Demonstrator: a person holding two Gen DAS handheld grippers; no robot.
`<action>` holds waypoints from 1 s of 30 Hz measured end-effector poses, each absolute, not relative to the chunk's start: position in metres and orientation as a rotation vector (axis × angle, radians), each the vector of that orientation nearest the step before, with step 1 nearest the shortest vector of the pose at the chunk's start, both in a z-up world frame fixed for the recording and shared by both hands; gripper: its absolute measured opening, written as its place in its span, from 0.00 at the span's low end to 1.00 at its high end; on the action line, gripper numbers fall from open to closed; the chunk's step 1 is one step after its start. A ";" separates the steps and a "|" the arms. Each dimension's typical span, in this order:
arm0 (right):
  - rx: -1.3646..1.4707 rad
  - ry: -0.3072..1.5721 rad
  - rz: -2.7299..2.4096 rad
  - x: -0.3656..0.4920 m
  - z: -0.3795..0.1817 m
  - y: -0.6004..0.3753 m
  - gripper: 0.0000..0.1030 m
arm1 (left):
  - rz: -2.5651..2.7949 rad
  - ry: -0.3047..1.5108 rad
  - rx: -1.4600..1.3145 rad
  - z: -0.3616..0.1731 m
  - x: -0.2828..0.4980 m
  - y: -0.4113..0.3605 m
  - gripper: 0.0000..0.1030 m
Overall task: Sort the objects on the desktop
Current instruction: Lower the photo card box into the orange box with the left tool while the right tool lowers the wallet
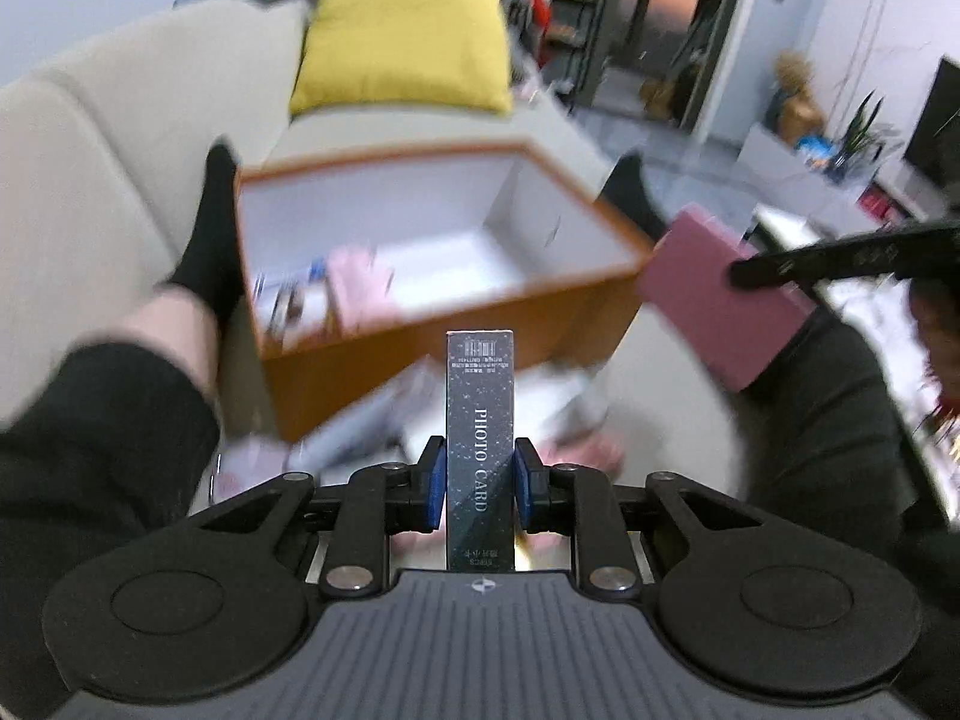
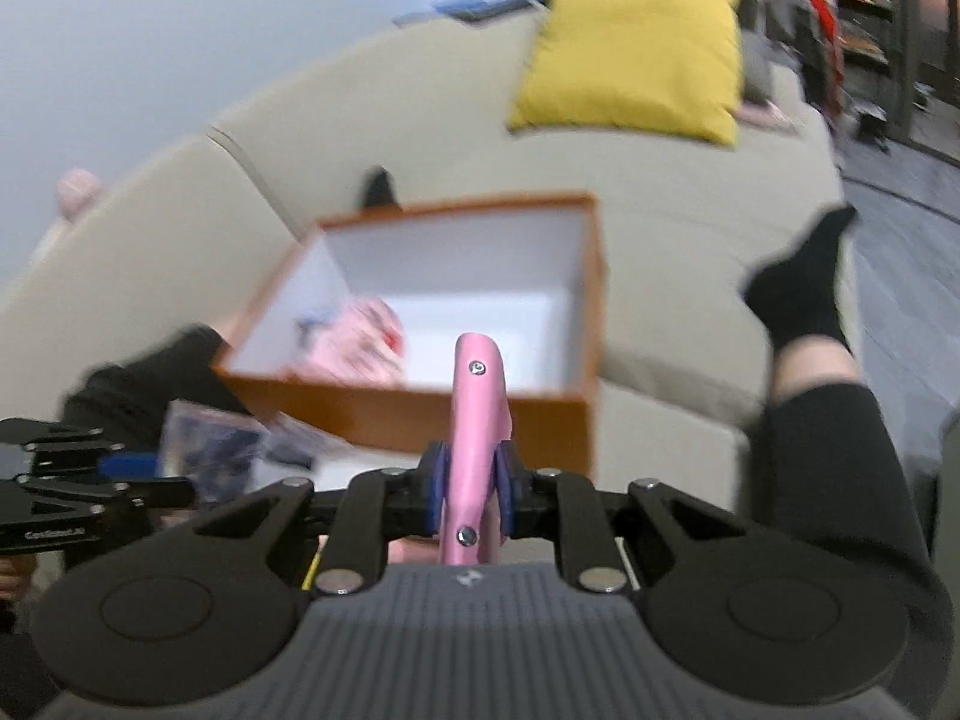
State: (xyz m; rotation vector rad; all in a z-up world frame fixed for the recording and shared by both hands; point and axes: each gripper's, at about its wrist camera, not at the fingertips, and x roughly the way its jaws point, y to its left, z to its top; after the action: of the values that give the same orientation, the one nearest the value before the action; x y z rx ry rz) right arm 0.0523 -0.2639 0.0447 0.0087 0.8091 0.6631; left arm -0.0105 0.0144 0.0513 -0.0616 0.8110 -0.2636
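Before the open orange box (image 1: 420,324) on the sofa, both grippers tilt downward, left gripper (image 1: 480,489) fingers pinching an upright dark photo-card box (image 1: 480,420), right gripper (image 2: 471,489) fingers pinching a pink case (image 2: 477,414).

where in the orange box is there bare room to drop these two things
The orange box has bare white floor along its far wall and right side. Its near left corner is crowded with pink items. Loose packets clutter the sofa in front of the box. The left tongs hold the photo card box; the right tongs hold the pink case.
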 end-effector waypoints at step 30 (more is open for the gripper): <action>0.141 1.025 0.572 0.177 -0.032 -0.163 0.18 | -0.162 1.091 -0.274 -0.020 0.184 0.027 0.25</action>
State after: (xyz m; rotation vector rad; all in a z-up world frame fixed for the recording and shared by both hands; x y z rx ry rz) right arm 0.1770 -0.1627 -0.0323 0.1406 1.0250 0.5717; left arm 0.1842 0.0272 -0.0197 -0.2741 1.0908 -0.1617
